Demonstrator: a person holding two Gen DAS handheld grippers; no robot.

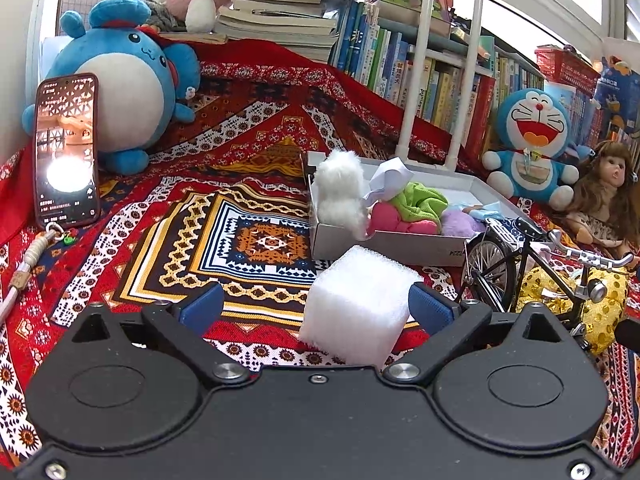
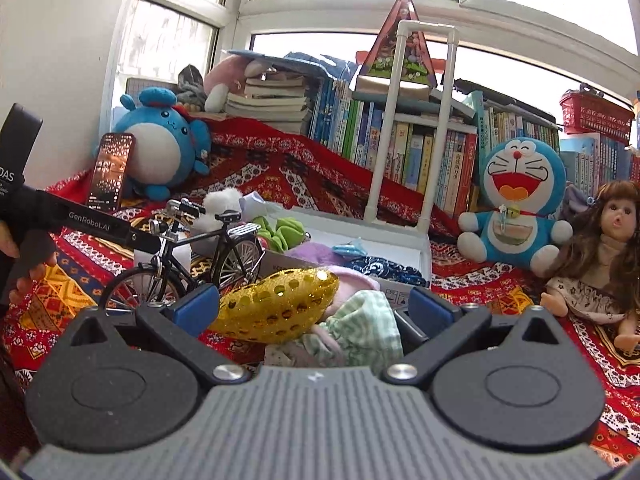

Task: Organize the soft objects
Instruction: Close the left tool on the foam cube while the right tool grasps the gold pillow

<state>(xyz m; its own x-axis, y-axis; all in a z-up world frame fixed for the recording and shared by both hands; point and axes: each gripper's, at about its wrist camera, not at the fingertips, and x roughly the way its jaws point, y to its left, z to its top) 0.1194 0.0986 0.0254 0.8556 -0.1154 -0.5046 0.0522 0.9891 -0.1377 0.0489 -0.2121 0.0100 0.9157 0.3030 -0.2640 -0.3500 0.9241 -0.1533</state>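
A white foam cube (image 1: pixel 357 305) lies on the patterned red cloth between the open blue fingers of my left gripper (image 1: pixel 316 304), nearer the right finger. Behind it a white cardboard box (image 1: pixel 384 246) holds a white fluffy toy (image 1: pixel 340 192), a pink and green plush (image 1: pixel 408 210) and a purple plush (image 1: pixel 460 222). My right gripper (image 2: pixel 316 306) is open around a gold sequined soft piece (image 2: pixel 276 304) and a green checked cloth toy (image 2: pixel 356 332) lying on the cloth. The box (image 2: pixel 416 254) stands just behind them.
A black model bicycle (image 1: pixel 536 276) (image 2: pixel 188 256) stands right of the cube. A phone (image 1: pixel 66 148) leans on a blue round plush (image 1: pixel 120 84). A Doraemon plush (image 2: pixel 516 204), a doll (image 2: pixel 604 248), a white pipe frame (image 2: pixel 404 128) and rows of books (image 2: pixel 400 140) stand behind.
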